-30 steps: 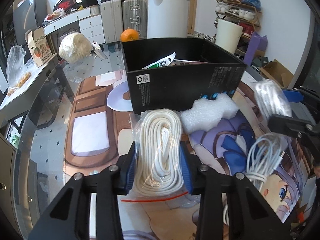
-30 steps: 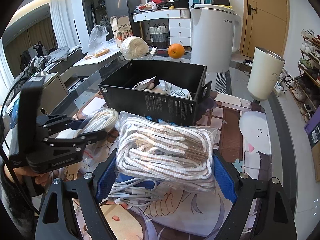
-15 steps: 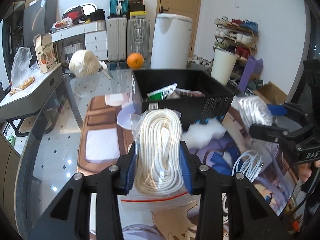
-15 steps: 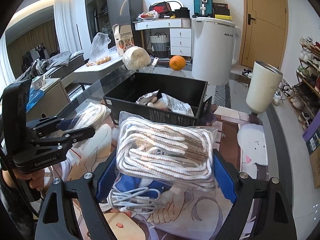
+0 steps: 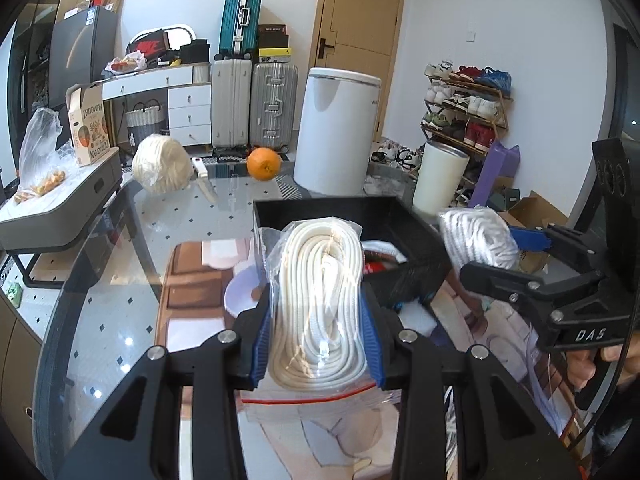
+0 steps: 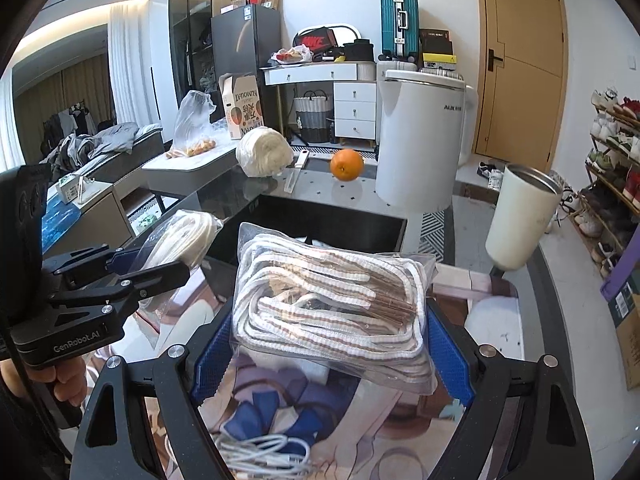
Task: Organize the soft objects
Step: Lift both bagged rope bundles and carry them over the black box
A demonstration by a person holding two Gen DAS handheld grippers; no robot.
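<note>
- A cluttered room with suitcases, a shoe rack and a white bin is lying behind a glass table (image 5: 120, 240) that is carrying a printed mat (image 6: 380, 432)
- The left gripper (image 5: 316, 344) is clamping its blue pads narrowly on a zip bag of cream rope (image 5: 320, 304), and the bag is standing upright between the fingers, clear of the mat
- The right gripper (image 6: 328, 356) is holding its jaws wide on a bag of striped white cord (image 6: 332, 304), which is spanning the whole gap between the pads and lying roughly flat
- Both bags are hanging in front of the black box (image 5: 376, 232); the cream rope is sitting just ahead of the box's near-left corner, and the striped cord is hovering just short of the box's near wall
- The box is already holding a few packets, though they are too hidden here to name
- A loose coil of white cable (image 6: 264, 452) is lying on the mat beneath the right gripper, and a piece of white foam (image 5: 416, 320) is lying near the box's front wall
- The task is looking partly done: some items are in, two bags are in the air awaiting release into the box, and the cable and foam are seemingly waiting to be collected
- An orange (image 5: 263, 163) and a wrapped pale bundle (image 5: 162, 164) are sitting further back on the glass, apart from the work
</note>
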